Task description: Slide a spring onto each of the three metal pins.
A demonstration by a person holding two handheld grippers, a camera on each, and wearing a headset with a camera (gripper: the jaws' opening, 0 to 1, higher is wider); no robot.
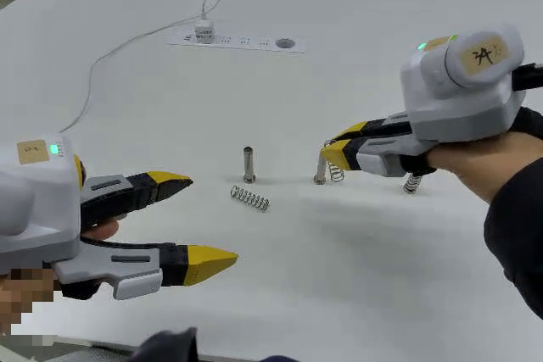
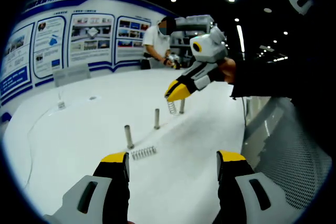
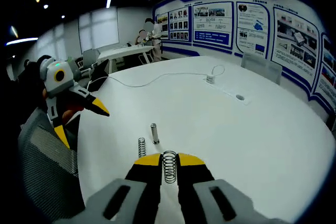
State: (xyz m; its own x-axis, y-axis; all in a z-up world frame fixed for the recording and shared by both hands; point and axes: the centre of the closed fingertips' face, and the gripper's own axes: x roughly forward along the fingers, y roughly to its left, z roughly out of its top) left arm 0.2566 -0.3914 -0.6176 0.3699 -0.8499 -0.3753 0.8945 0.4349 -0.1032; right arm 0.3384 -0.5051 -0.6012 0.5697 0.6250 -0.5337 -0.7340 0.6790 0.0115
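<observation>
Left gripper (image 1: 200,218): nearest, at 8 o'clock of the work. Jaws spread wide, nothing between them.

Loose spring (image 1: 249,198): flat on the table (image 1: 356,277), just at 6 o'clock of the left pin (image 1: 249,164), which stands bare.

Middle pin (image 1: 320,168): upright, bare. Held spring (image 1: 336,172) is just at its 3 o'clock, pinched across the coils by the right gripper (image 1: 333,155), axis roughly upright.

Third spring (image 1: 412,182): under the right gripper's body, probably seated on the right pin (image 2: 182,106); view poor there.

Count: pins 3, springs 3.

Handling (judgement): the springs are light, thin wire and soft along the axis. They will likely roll, or shoot out of a hard pinch. Take one gently across the middle coils, leaving the lower end free for the pin. The pins are stiff but may tip if knocked.
</observation>
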